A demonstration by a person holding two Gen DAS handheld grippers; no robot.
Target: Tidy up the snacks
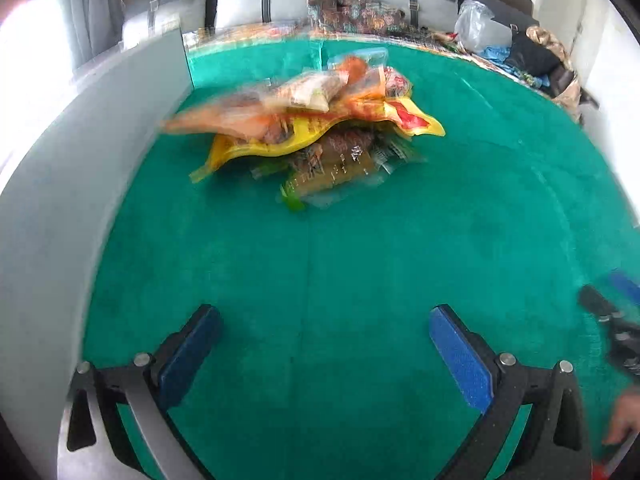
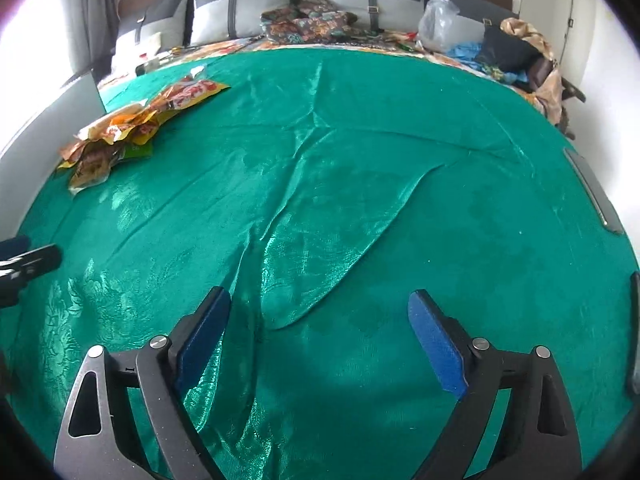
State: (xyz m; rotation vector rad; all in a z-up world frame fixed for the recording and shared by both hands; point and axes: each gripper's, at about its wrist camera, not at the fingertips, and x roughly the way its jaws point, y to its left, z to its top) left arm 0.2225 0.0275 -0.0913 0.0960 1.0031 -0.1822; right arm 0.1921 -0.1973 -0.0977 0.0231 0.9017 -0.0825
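A loose heap of snack packets [image 1: 308,128] lies on the green bedspread [image 1: 360,260], at about 12 o'clock from the left gripper [image 1: 324,324] and well ahead of it. An orange pouch and a yellow bag with a red patch [image 1: 404,118] top the pile; brownish clear-wrapped packs poke out beneath, toward the camera. Motion blur smears the print, so no labels can be read. From the right wrist the same heap [image 2: 132,124] sits far off at roughly 10 o'clock, close to the grey panel [image 2: 44,120] along the cloth's left edge.

Both claws are spread wide with nothing between their blue pads: the left gripper hangs over bare cloth short of the pile, and the right gripper [image 2: 320,312] hovers over a long crease in the fabric, well apart from any packet. Its dark tip [image 1: 600,308] also shows at 3 o'clock in the left view.

By the look of it, sorting has barely begun or sits between picks: the packets are jumbled and overlapping, no separate tidy group or container for them is visible, and every packet seen remains to be dealt with. Pillows [image 2: 240,8] and clutter line the headboard beyond.
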